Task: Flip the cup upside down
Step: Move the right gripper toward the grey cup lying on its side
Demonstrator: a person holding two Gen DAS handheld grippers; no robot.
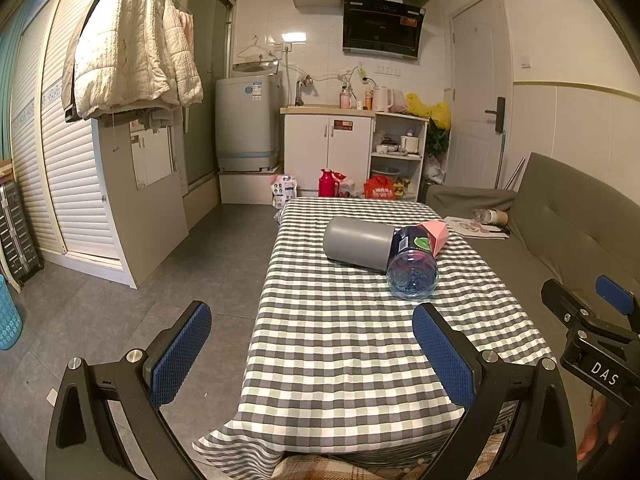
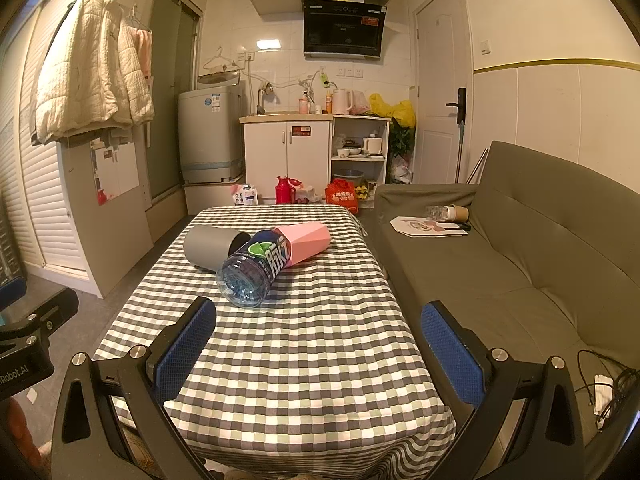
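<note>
A smooth grey cylindrical cup (image 1: 358,243) lies sideways on the checked cloth (image 1: 340,344), far beyond both spread, empty grippers: left gripper (image 1: 312,354), right gripper (image 2: 318,350).

I was looking into a small home, because I saw a sofa (image 2: 520,248), a washing machine (image 1: 247,124), a sink cupboard (image 1: 328,148), a kettle (image 1: 382,98), a puffy coat (image 1: 128,44) hanging up, and a checked tablecloth (image 1: 340,340).
</note>
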